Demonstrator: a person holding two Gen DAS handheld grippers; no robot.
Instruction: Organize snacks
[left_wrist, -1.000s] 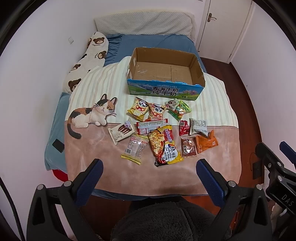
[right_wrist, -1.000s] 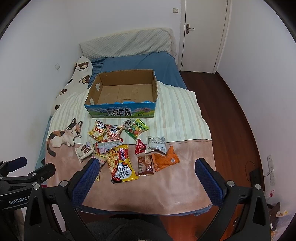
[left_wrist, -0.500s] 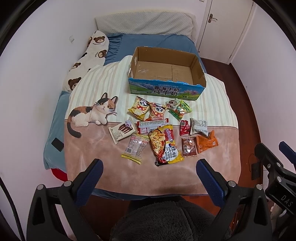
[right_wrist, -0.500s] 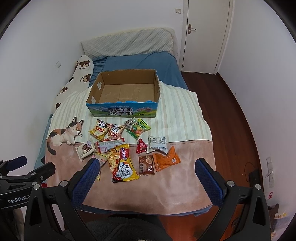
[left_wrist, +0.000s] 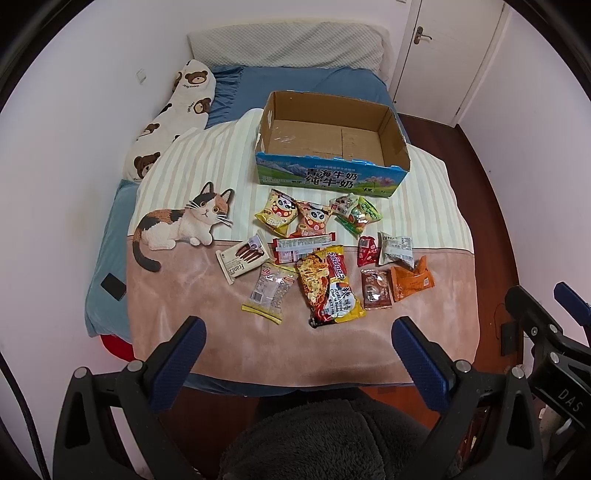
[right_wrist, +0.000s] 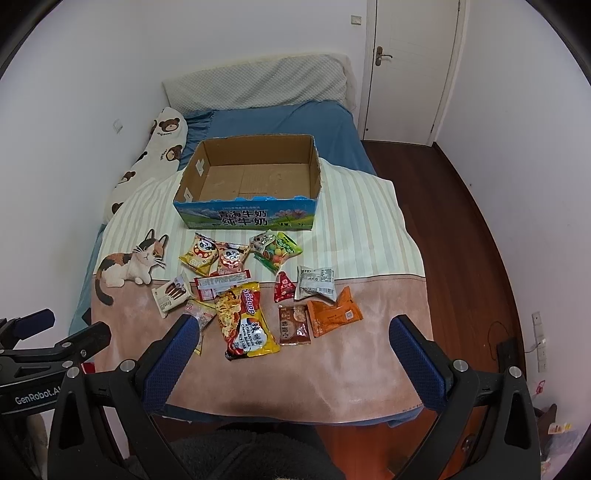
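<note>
An empty cardboard box (left_wrist: 328, 173) (right_wrist: 251, 218) with a blue printed front stands on the blanket (left_wrist: 229, 339) (right_wrist: 354, 362). Several snack packets lie in front of it: a large yellow noodle pack (left_wrist: 330, 284) (right_wrist: 245, 321), two panda bags (left_wrist: 279, 216) (right_wrist: 201, 253), a green candy bag (left_wrist: 360, 218) (right_wrist: 279, 251), an orange packet (left_wrist: 410, 280) (right_wrist: 334, 314) and a clear cookie pack (left_wrist: 269, 291). My left gripper (left_wrist: 299, 358) hovers open above the bed's near edge. My right gripper (right_wrist: 293, 354) is open too, a little nearer the noodle pack. Both hold nothing.
The bed carries a bear-print pillow (left_wrist: 173, 114) (right_wrist: 147, 158) at the left and a grey pillow (left_wrist: 288, 48) at the head. White walls close the left side. A door (right_wrist: 410, 66) and wooden floor (right_wrist: 469, 229) lie to the right. Dark fleece clothing (left_wrist: 325, 439) fills the bottom.
Both views have shifted slightly forward, so the box and packets sit a little lower in the frames. No packet has moved and both grippers stay open.
</note>
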